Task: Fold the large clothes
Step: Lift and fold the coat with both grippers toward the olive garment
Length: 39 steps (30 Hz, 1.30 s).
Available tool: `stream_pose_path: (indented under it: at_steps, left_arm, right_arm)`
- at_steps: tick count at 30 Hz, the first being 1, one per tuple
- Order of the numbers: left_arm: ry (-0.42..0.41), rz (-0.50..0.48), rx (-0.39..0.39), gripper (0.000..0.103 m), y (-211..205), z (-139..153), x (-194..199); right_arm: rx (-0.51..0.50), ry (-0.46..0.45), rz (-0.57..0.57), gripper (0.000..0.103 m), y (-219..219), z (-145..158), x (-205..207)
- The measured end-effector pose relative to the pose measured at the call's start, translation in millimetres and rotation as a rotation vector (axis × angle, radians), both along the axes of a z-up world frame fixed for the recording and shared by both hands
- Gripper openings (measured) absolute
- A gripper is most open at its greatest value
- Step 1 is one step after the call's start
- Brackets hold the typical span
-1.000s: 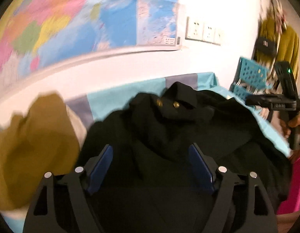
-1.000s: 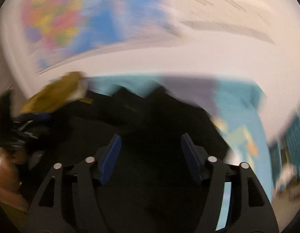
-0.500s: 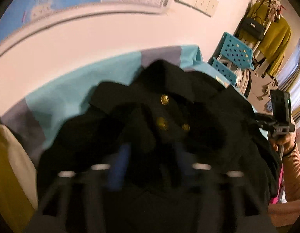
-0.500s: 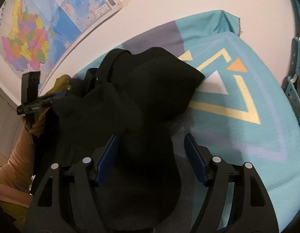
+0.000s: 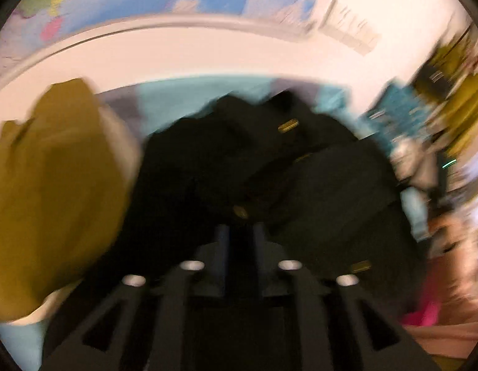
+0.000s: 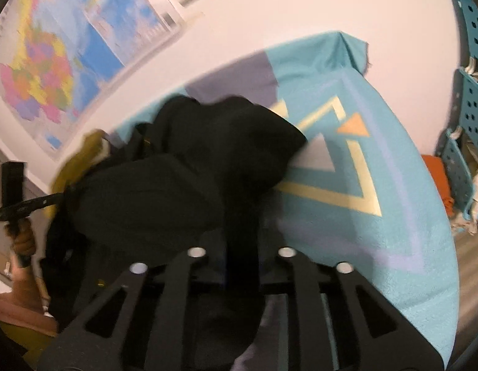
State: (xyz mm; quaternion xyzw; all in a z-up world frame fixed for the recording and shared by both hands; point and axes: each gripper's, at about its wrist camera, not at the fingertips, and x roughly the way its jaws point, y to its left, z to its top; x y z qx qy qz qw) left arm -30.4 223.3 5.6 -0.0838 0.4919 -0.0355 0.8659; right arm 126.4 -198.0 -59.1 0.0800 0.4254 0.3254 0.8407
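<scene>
A teal cloth (image 6: 393, 216) covers the tabletop below a wall map (image 6: 38, 71). Both claws, left (image 5: 240, 232) and right (image 6: 241, 241), pinch the black coat (image 6: 177, 185). Only the left view shows its gold buttons (image 5: 287, 124).

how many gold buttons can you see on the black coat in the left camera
3 on the black coat: a button near the top, one just ahead of the left gripper, one lower right. Folds may hide more.

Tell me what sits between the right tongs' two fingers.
A fold of the black coat is pinched in the right tongs, nothing else; the right wrist view shows it.
</scene>
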Motion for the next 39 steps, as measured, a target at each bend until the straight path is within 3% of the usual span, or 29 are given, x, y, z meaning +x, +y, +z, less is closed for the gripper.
stream_pose_path:
  at_steps: [2,6,11,13,14,15,17,21,25,27,29,30,36,39]
  left_arm:
    - [0.029,0.01,-0.045,0.05,8,-15,-1]
    - [0.026,0.009,-0.04,0.058,10,-31,-2]
    - [0.01,-0.054,-0.039,0.058,-4,-38,7]
    - [0.01,-0.049,-0.063,0.04,-4,-42,16]
    - [0.011,-0.022,-0.035,0.018,-4,-43,22]
    - [0.011,-0.008,-0.025,0.01,-3,-44,26]
    - [-0.015,0.003,-0.04,0.005,0,-41,30]
    - [-0.054,0.024,-0.044,0.005,5,-38,31]
    - [-0.037,0.027,0.033,0.02,-1,-41,24]
    - [-0.06,0.027,0.04,0.043,0,-33,15]
    - [-0.116,0.031,0.079,0.049,1,-17,-3]
    - [-0.145,0.032,0.091,0.057,2,-10,-12]
    - [-0.255,0.119,0.192,0.064,27,28,-79]
    - [-0.275,0.192,0.223,0.067,51,31,-120]
  right_arm:
    - [-0.01,-0.015,-0.036,0.041,-2,2,-2]
    - [-0.059,-0.123,-0.055,0.048,2,24,-18]
    - [-0.095,-0.225,0.004,0.053,29,45,-32]
    - [-0.101,-0.235,0.07,0.055,49,44,-35]
    - [-0.116,-0.236,0.085,0.055,57,43,-35]
    - [-0.133,-0.232,0.11,0.055,67,40,-34]
    - [-0.137,-0.224,0.134,0.055,80,35,-31]
    - [-0.169,-0.169,0.158,0.055,100,15,-16]
    - [-0.184,-0.134,0.125,0.052,99,3,-3]
    - [-0.189,-0.139,0.109,0.053,98,7,-5]
    - [-0.204,-0.145,0.102,0.055,101,11,-12]
    - [-0.2,-0.154,0.112,0.056,103,15,-18]
    - [-0.152,-0.226,0.221,0.062,131,40,-57]
    - [-0.105,-0.224,0.356,0.064,162,46,-81]
